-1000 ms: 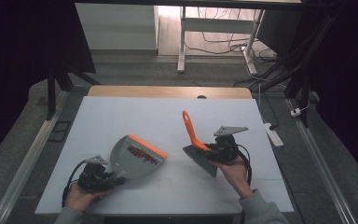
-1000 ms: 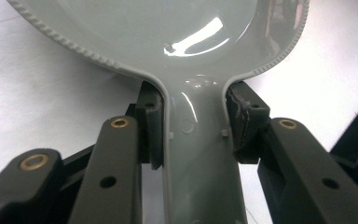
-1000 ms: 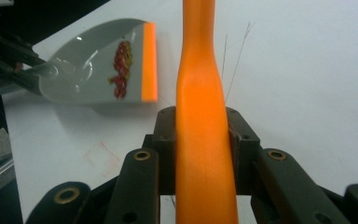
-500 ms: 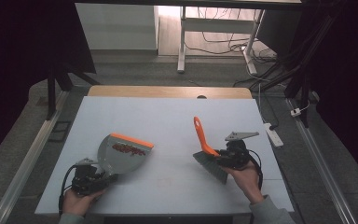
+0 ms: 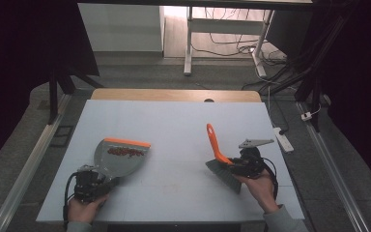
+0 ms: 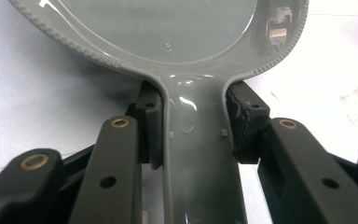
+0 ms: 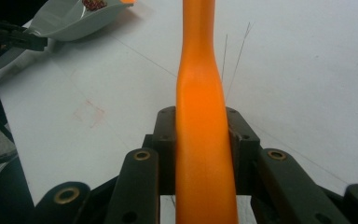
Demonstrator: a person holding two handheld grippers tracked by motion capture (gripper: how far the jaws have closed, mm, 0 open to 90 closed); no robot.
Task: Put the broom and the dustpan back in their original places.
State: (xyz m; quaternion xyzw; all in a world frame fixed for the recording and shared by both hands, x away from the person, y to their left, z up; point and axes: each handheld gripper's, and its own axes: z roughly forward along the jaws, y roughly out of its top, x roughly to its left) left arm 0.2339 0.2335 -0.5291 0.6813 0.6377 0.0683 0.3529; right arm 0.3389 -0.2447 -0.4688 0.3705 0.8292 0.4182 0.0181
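Dustpan [image 5: 118,157], grey with an orange front lip, extends forward from the left hand-held gripper [image 5: 92,182], whose jaws clamp its handle [image 6: 198,154] from both sides. A small pile of reddish bits [image 5: 124,152] lies inside it, just behind the lip. Well apart to that gripper's right, the right hand-held gripper [image 5: 239,163] is closed on the orange handle [image 7: 200,130] of a brush [image 5: 221,162], its grey bristles [image 5: 223,174] beside the jaws above the white tabletop [image 5: 174,121].
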